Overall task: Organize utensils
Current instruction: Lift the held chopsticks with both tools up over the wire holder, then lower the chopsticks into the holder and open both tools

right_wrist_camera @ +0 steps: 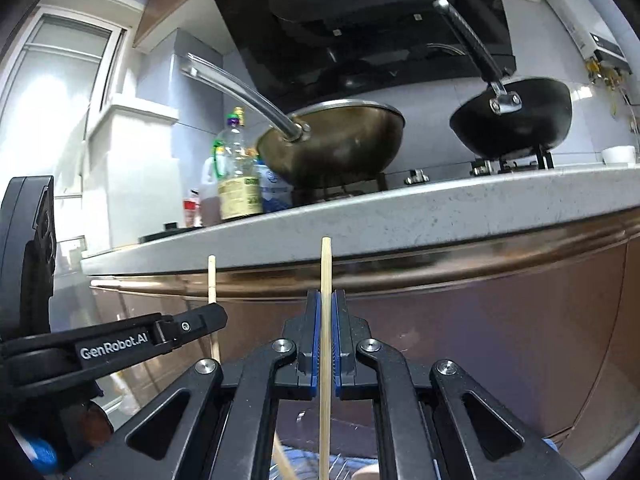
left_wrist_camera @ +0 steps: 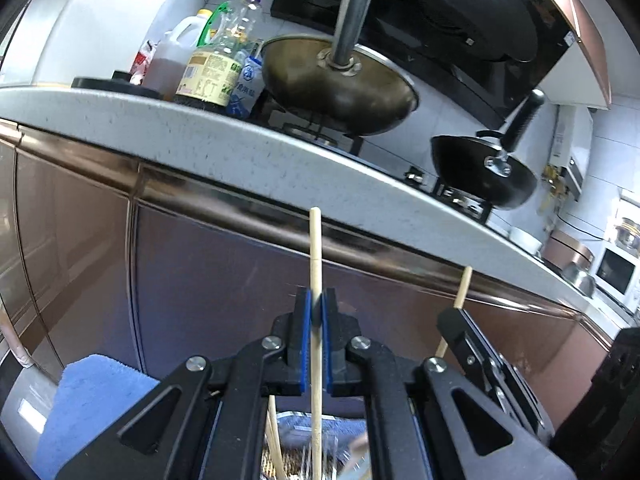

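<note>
My left gripper is shut on a pale wooden chopstick that stands upright between its blue pads, its top end in front of the countertop edge. My right gripper is shut on a second wooden chopstick, also upright. Each gripper shows in the other's view: the right one at the lower right with its chopstick, the left one at the lower left with its chopstick. More chopsticks and a wire rack lie low behind the left fingers.
A speckled grey countertop runs above brown cabinet doors. On it stand a brass-coloured wok, a black wok and bottles. A black range hood hangs above. A blue cloth lies at lower left.
</note>
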A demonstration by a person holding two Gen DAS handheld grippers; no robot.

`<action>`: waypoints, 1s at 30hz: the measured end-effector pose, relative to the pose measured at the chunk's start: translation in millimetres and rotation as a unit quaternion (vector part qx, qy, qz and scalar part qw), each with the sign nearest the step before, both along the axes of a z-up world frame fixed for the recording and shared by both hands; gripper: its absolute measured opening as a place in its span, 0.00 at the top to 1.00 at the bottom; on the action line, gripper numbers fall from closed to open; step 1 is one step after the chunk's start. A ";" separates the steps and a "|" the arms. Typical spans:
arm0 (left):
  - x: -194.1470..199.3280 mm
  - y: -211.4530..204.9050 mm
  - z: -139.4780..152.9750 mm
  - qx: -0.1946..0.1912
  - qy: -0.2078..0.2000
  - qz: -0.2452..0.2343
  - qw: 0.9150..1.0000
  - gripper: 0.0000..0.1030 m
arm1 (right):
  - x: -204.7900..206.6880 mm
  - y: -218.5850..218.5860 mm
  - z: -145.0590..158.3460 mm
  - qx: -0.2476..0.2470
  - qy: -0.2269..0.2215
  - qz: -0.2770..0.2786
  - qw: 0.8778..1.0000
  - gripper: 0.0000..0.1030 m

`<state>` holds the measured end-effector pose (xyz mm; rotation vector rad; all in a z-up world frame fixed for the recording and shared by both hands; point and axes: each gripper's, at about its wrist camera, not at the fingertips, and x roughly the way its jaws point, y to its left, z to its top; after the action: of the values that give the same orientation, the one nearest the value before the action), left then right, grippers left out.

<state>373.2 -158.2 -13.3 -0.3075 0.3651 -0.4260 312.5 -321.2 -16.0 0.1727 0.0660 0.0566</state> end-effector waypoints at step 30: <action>-73.8 20.6 -43.3 0.079 -0.012 0.009 0.997 0.68 | -60.7 -9.4 -35.8 -0.037 0.053 -0.045 0.997 0.68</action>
<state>299.4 -137.6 -56.7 -0.1514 0.3695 -0.3796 251.7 -330.7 -51.8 0.1053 0.1656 -0.0453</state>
